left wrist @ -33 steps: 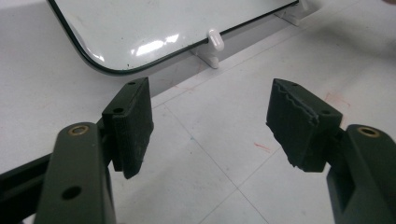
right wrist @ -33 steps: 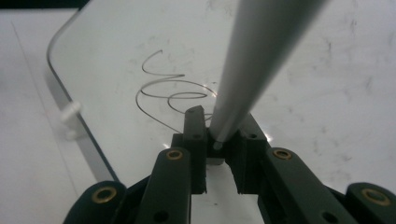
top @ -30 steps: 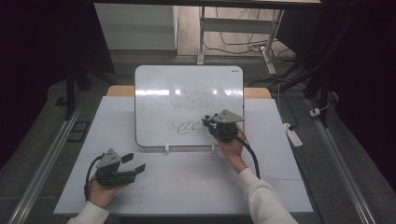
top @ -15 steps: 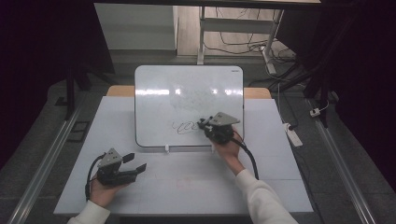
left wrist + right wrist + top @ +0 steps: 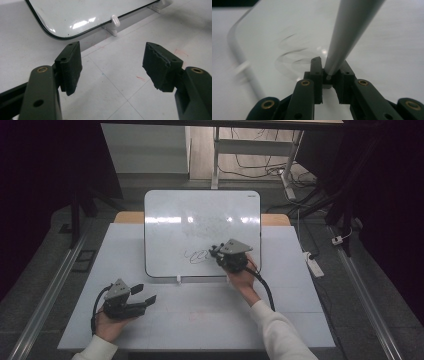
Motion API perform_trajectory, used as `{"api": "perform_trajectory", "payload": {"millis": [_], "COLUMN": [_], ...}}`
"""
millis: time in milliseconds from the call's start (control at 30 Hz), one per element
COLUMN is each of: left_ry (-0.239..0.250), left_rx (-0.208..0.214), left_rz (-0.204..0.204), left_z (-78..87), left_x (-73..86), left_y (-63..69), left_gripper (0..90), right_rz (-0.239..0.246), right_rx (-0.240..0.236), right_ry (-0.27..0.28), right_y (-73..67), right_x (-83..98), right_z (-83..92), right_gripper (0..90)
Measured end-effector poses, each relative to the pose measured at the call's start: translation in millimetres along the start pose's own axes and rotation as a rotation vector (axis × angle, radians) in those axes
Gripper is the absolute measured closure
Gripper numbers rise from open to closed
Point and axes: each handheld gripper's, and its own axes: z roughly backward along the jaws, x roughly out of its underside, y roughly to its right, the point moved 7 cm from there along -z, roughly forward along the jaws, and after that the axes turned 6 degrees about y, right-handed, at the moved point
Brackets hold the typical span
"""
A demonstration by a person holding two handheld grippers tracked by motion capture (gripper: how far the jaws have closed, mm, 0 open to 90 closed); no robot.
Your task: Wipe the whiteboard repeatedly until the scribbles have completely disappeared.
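marker (image 5: 347, 37) clamped in right gripper (image 5: 329, 72) over whiteboard (image 5: 165, 220).

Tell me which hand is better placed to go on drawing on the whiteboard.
Right. The right tongs are shut on a grey marker and sit over the whiteboard, beside the dark scribble. The left tongs are open with nothing between them, on the table short of the board's near edge.
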Motion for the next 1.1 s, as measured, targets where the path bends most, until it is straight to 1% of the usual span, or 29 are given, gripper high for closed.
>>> {"api": "perform_trajectory", "payload": {"millis": [33, 67, 100, 167, 200, 233, 267, 333, 367, 400, 433, 500, 533, 567, 600, 633, 667, 700, 733, 767, 800, 867, 900, 933, 967, 1000, 1033, 1067, 1100], "left_ry": [-0.001, -0.002, -0.002, -0.005, -0.005, -0.004, -0.004, -0.003, -0.003, -0.004, -0.007, -0.009, -0.009, -0.008, -0.007, -0.007, -0.006, -0.005, -0.005, -0.007, -0.009, -0.011, -0.008, -0.004, -0.002, -0.002, -0.002, -0.001, -0.001], "left_rx": [0.0, 0.0, 0.001, 0.002, 0.002, -0.001, -0.003, -0.003, -0.001, 0.0, -0.001, -0.002, -0.002, -0.002, -0.004, -0.005, -0.006, -0.007, -0.005, -0.004, -0.005, -0.005, -0.006, -0.006, -0.005, -0.006, -0.005, -0.004, -0.004], "left_rz": [0.001, 0.003, 0.005, 0.005, 0.004, 0.001, -0.001, 0.0, 0.002, 0.003, 0.003, 0.001, 0.002, 0.001, -0.001, -0.003, -0.001, 0.0, 0.002, 0.002, 0.002, 0.0, 0.0, 0.001, 0.001, -0.001, -0.002, -0.002, -0.002], "left_z": [-0.3, -0.8, -1.6, -2.3, -2.0, -1.5, -0.9, -0.7, -1.4, -2.0, -3.0, -3.7, -3.4, -2.9, -2.2, -1.5, -1.1, -1.1, -1.4, -2.0, -2.5, -2.4, -1.7, -0.8, 0.0, 0.4, 0.6, 0.5, 0.3], "left_x": [0.0, 0.0, 0.0, 0.1, 0.0, 0.1, 0.2, 0.2, 0.1, 0.1, 0.2, 0.4, 0.4, 0.4, 0.4, 0.5, 0.6, 0.6, 0.6, 0.7, 0.7, 0.9, 0.7, 0.4, 0.2, 0.3, 0.4, 0.3, 0.2], "left_y": [0.1, -0.1, -0.3, -0.5, -0.2, 0.0, 0.2, 0.3, 0.0, -0.2, -0.4, -0.3, 0.1, 0.1, 0.1, 0.0, 0.0, -0.2, -0.5, -0.8, -1.0, -0.8, -0.7, -0.5, -0.5, -0.6, -0.6, -0.5, -0.5], "left_gripper": [32.4, 32.4, 32.4, 32.4, 32.4, 32.4, 32.4, 32.4, 32.4, 32.4, 32.4, 32.4, 32.4, 32.4, 32.4, 32.4, 32.4, 32.4, 32.4, 32.4, 32.4, 32.4, 32.4, 32.4, 32.4, 32.4, 32.4, 32.4, 32.4], "right_rz": [-0.023, -0.021, 0.003, 0.034, 0.078, 0.116, 0.106, 0.027, 0.001, -0.001, 0.004, 0.025, 0.058, 0.104, 0.107, 0.082, 0.044, 0.023, 0.023, 0.023, 0.025, 0.025, 0.032, 0.059, 0.079, 0.07, 0.04, 0.015, 0.009], "right_rx": [0.024, 0.019, 0.005, -0.08, -0.101, -0.094, -0.087, -0.022, -0.001, 0.0, 0.003, -0.067, -0.101, -0.106, -0.106, -0.098, -0.067, -0.034, -0.012, -0.013, -0.021, -0.106, -0.144, -0.154, -0.151, -0.137, -0.093, -0.059, -0.049], "right_ry": [0.006, 0.006, -0.011, -0.048, -0.051, -0.059, -0.053, -0.001, 0.014, 0.019, 0.02, -0.007, -0.017, -0.024, -0.026, -0.017, 0.002, 0.013, 0.015, 0.012, 0.006, -0.025, -0.039, -0.046, -0.048, -0.043, -0.027, -0.015, -0.014], "right_y": [6.2, 5.2, -0.9, -23.8, -32.8, -34.5, -30.3, -11.6, -4.1, -1.7, -3.7, -21.4, -31.5, -37.4, -36.7, -31.5, -23.4, -15.1, -9.7, -8.8, -11.4, -26.7, -35.1, -39.6, -39.3, -34.5, -26.9, -20.5, -19.2], "right_x": [-1.2, -0.3, 1.9, 8.0, 9.5, 7.8, 4.7, -1.9, -3.7, -4.0, -3.6, 0.4, 2.6, 2.5, 1.1, -1.1, -3.4, -5.1, -5.7, -5.0, -3.7, 1.9, 5.3, 7.3, 6.5, 4.6, 2.5, 0.9, 0.7], "right_z": [2.1, 3.0, 2.6, -2.7, -5.8, -7.6, -9.1, -7.7, -6.5, -6.1, -6.2, -10.4, -13.7, -16.7, -17.8, -17.8, -16.2, -13.7, -11.3, -9.9, -9.4, -12.5, -14.0, -14.1, -14.0, -13.6, -11.9, -10.3, -9.3], "right_gripper": [77.6, 77.6, 77.5, 77.6, 77.6, 77.5, 77.6, 77.6, 77.6, 77.6, 77.6, 77.6, 77.6, 77.6, 77.6, 77.6, 77.5, 77.6, 77.6, 77.5, 77.6, 77.5, 77.5, 77.6, 77.5, 77.6, 77.5, 77.5, 77.6]}}
